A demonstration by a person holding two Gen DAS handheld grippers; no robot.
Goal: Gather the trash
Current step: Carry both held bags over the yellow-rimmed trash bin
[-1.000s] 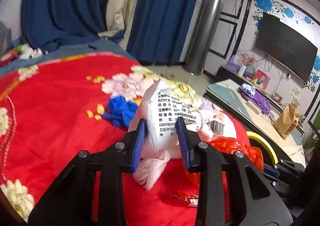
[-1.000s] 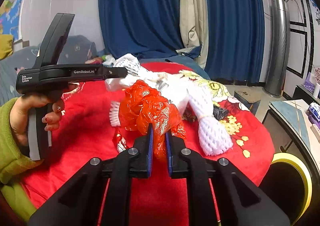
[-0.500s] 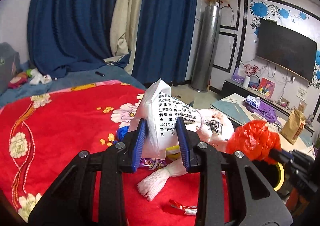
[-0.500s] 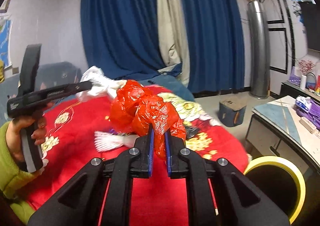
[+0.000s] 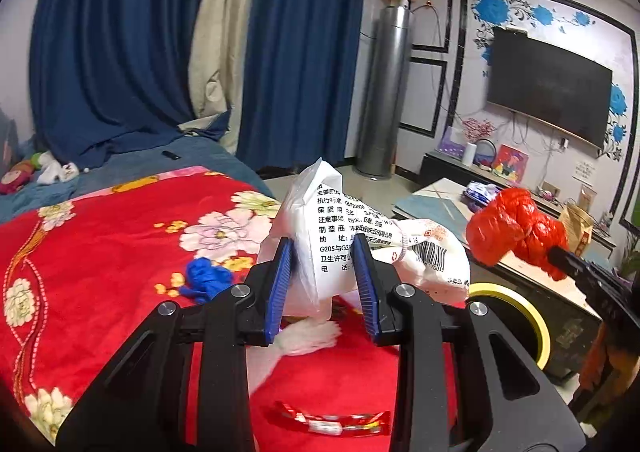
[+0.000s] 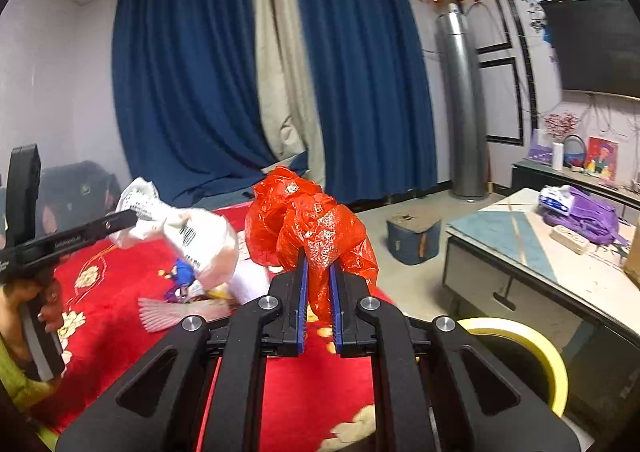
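Now we clamp the right gripper (image 6: 318, 284) on a crumpled red plastic bag (image 6: 308, 223), light and slippery, best pinched at its bunched neck; our left gripper (image 5: 322, 280) grips the soft white printed packet (image 5: 352, 248) above the red blanket (image 5: 100, 252), beyond the yellow-rimmed bin (image 6: 532, 352).

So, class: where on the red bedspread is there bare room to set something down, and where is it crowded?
Free: the red bedspread left of the blue wad, toward the blue bedding. Crowded: around the wad, white netting and red wrapper, under the left gripper.
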